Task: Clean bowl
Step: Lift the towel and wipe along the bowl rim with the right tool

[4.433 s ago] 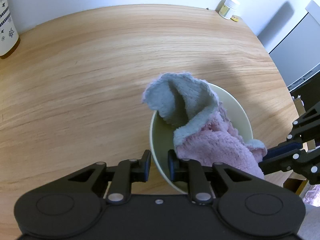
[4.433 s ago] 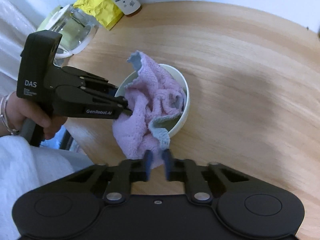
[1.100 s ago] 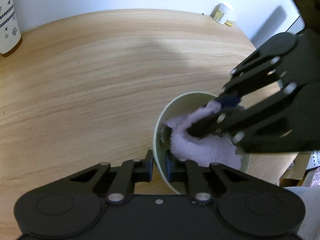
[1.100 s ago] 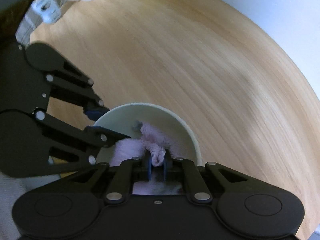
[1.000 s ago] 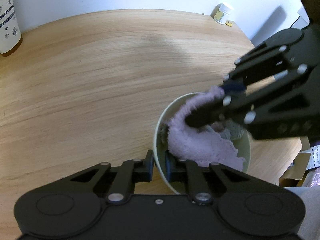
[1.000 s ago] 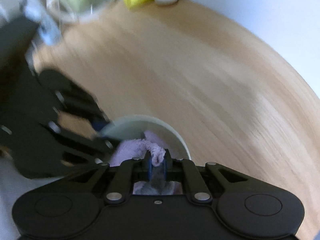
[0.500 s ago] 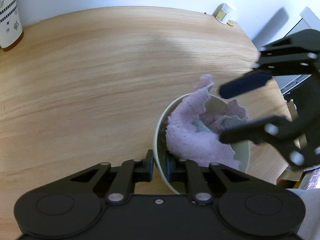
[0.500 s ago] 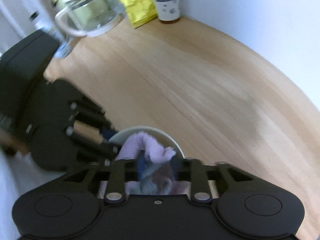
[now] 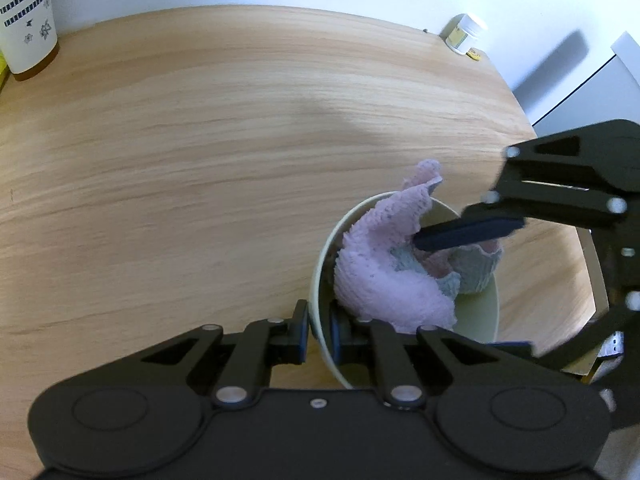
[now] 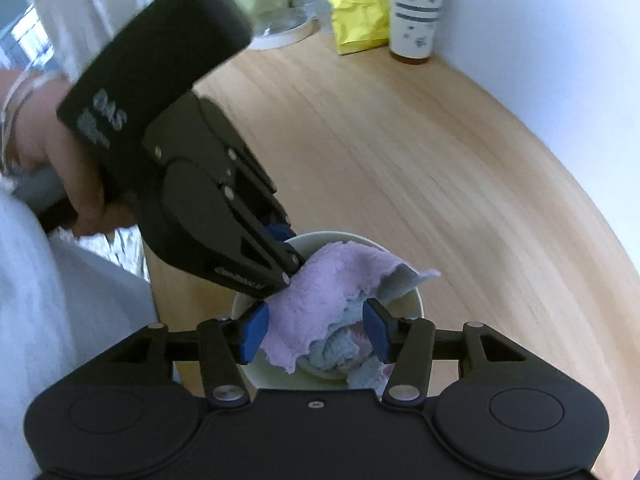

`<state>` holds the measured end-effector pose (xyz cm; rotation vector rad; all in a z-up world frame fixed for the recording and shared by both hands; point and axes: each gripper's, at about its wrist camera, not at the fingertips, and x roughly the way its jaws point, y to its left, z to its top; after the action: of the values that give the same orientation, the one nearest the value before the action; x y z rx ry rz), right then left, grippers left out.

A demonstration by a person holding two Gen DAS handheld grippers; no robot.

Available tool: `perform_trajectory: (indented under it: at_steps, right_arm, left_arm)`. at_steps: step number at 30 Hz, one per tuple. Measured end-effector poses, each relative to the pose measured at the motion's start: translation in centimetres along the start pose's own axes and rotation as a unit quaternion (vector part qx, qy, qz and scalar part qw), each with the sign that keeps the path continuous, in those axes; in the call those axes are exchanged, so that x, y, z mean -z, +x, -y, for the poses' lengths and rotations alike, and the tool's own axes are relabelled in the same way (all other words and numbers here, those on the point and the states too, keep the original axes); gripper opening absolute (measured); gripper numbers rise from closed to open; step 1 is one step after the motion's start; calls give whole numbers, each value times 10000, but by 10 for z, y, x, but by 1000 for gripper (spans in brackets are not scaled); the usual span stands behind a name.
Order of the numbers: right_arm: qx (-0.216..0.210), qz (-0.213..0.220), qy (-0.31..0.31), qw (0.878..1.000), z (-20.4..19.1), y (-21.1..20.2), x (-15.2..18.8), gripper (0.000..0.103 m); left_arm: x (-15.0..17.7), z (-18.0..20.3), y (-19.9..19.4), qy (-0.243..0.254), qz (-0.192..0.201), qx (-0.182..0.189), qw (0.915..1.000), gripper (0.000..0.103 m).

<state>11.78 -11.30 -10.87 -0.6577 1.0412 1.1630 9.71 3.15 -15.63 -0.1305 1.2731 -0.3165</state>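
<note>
A pale green bowl stands on the wooden table near its front right edge. My left gripper is shut on the bowl's near rim, one finger inside and one outside. A pink and grey fluffy cloth lies crumpled in the bowl, one corner sticking up over the far rim. In the right wrist view the cloth lies between the spread fingers of my right gripper, whose jaws are opening and no longer pinch it. The left gripper clamps the bowl from the left.
A patterned cup stands at the table's far left, a small white jar at the far right. A glass jug and a yellow packet sit beside the cup. A person's hand holds the left gripper.
My right gripper has let go of the cloth, spread its jaws and drawn back to the right. The cloth has slumped in the bowl. The left gripper keeps its hold on the rim.
</note>
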Motion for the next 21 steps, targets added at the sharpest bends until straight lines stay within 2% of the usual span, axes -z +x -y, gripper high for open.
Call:
perform_trajectory:
  at_steps: [7, 8, 9, 14, 16, 21]
  right_arm:
    - [53, -527, -46, 9986, 1, 37, -6, 55]
    - [59, -624, -63, 9980, 1, 43, -6, 45]
    - [-19, -661, -27, 9978, 1, 47, -8, 39]
    - [-31, -688, 166, 9975, 9, 45, -11, 26]
    - [37, -600, 328, 9977, 17, 34, -10, 24]
    - [34, -12, 752, 9972, 32, -1, -11, 21]
  left_arm:
    - [2, -1, 0, 65, 24, 9, 10000, 10]
    - [2, -1, 0, 85, 29, 0, 10000, 11]
    - [2, -1, -1, 90, 28, 2, 10000, 11]
    - [3, -2, -2, 151, 17, 43, 9999, 11]
    - [3, -1, -2, 181, 9, 38, 9998, 11]
    - [3, -3, -3, 201, 4, 78, 9998, 11]
